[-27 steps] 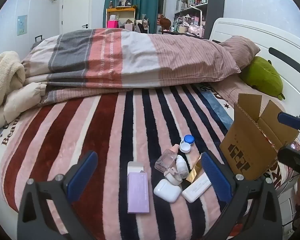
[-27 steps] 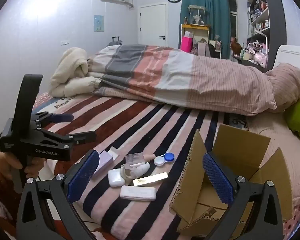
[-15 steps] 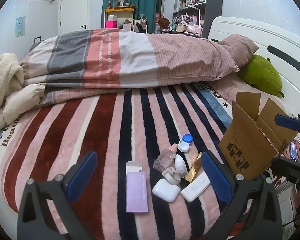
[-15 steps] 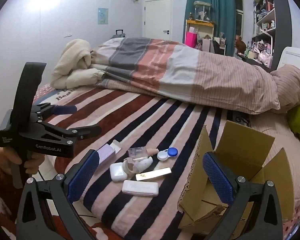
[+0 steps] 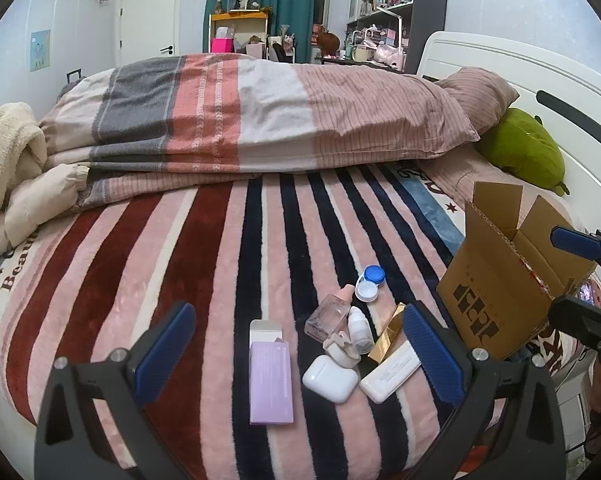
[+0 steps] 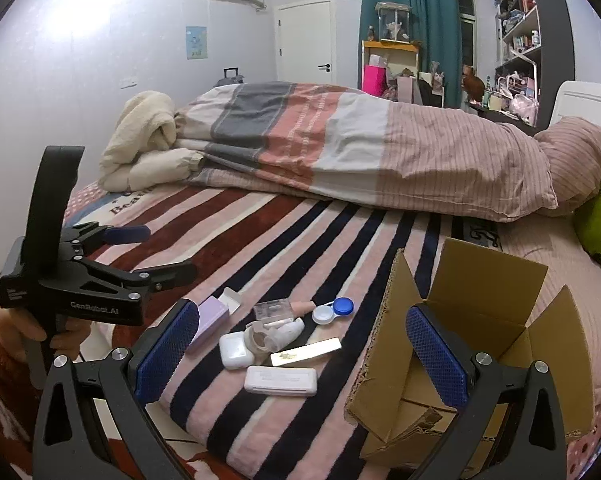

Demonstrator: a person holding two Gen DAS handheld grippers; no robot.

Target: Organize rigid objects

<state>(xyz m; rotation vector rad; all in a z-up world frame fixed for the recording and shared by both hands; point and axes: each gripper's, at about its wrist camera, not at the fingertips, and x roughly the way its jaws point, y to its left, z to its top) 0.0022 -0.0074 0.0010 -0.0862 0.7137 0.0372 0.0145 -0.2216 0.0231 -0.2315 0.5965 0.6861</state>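
A cluster of small items lies on the striped blanket near the bed's front edge: a lilac box (image 5: 271,381), a white earbud case (image 5: 330,378), a flat white case (image 5: 390,370), a gold bar (image 5: 387,339), a clear bottle with a pink cap (image 5: 329,313), a small white dropper bottle (image 5: 359,330) and a blue-and-white lens case (image 5: 369,281). An open cardboard box (image 5: 500,288) stands to their right. My left gripper (image 5: 298,356) is open and empty, just short of the cluster. My right gripper (image 6: 300,356) is open and empty, between the cluster (image 6: 280,332) and the box (image 6: 460,320).
A folded striped duvet (image 5: 260,120) fills the back of the bed. A cream blanket (image 5: 4,168) lies at the left, a green plush (image 5: 524,148) and white headboard (image 5: 540,76) at the right. The left gripper also shows in the right wrist view (image 6: 148,252).
Both grippers have drifted slightly; the view of the bed shifted a little. Nothing was picked up and the items have not moved.
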